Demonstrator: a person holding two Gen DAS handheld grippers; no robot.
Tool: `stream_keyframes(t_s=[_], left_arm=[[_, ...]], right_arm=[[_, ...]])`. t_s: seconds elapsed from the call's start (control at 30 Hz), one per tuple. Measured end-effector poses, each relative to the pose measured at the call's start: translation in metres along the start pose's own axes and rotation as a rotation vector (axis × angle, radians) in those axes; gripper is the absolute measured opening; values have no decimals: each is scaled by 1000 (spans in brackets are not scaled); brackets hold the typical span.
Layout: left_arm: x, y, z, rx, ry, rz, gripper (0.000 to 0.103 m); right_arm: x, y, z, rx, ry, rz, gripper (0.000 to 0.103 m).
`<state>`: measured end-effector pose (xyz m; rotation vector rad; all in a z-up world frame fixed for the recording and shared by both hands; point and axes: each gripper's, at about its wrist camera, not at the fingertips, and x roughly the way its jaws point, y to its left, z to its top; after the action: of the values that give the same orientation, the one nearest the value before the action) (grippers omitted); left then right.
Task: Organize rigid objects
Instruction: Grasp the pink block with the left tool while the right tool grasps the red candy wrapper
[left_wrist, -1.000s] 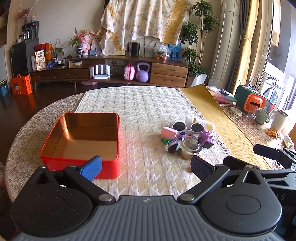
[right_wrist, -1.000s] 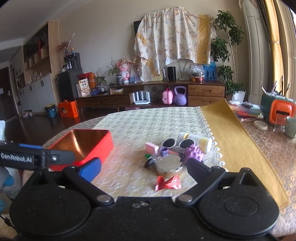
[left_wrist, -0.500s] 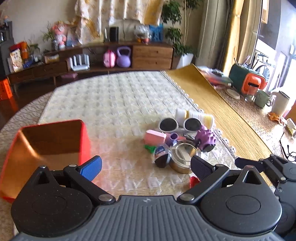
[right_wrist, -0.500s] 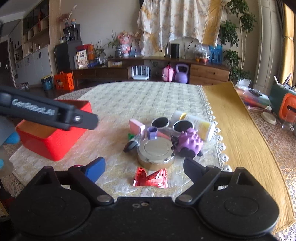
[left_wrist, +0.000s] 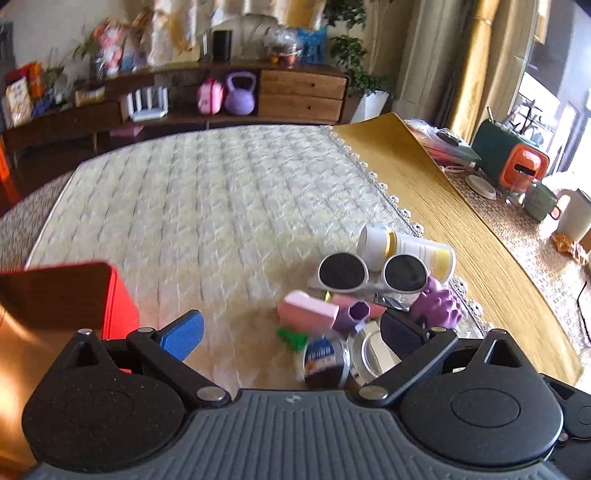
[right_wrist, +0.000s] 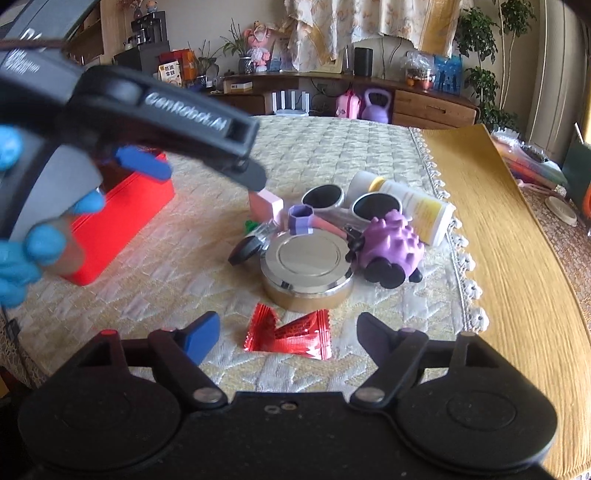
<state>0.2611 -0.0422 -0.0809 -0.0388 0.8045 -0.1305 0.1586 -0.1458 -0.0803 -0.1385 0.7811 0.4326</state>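
A heap of small objects lies on the quilted cloth: a round metal tin (right_wrist: 306, 271), a purple spiky toy (right_wrist: 391, 245), white sunglasses (left_wrist: 373, 273), a pink block (left_wrist: 306, 312), a purple hexagonal cup (right_wrist: 301, 219), a white and yellow bottle (right_wrist: 413, 210) and a red foil wrapper (right_wrist: 291, 332). The red tin box (right_wrist: 122, 218) stands to the left. My left gripper (left_wrist: 291, 328) is open and hovers over the heap's near side. My right gripper (right_wrist: 288, 332) is open, low, with the wrapper between its fingers.
A yellow mat (right_wrist: 517, 240) covers the table to the right of the cloth. Mugs and an orange and green device (left_wrist: 517, 162) stand at the far right. A sideboard (left_wrist: 221, 96) lines the far wall.
Both grippers have moved forward and down toward the heap. The left gripper has swung right, away from the red box, and now reaches over the objects.
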Motion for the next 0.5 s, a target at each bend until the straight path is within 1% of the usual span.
stream_keyframes(t_s=[0.1,0.23,0.3,0.4,0.5], left_arm=[[12,-7,1,71,-13,10,102],[25,-6,1,87,-15,21,102],[30,-6,0,91,-12,19,100],[36,-7,-1,104,-8,13,94],[40,-9,-2,123,-9,14,86]], right_arm=[[1,-3,-1,10,9,5,75],[3,-3,-1,9,11,8,74],[5,-1,0,4,18,10,72],[10,-2,0,1,30,13,68],[12,-1,-2,0,35,13,66]])
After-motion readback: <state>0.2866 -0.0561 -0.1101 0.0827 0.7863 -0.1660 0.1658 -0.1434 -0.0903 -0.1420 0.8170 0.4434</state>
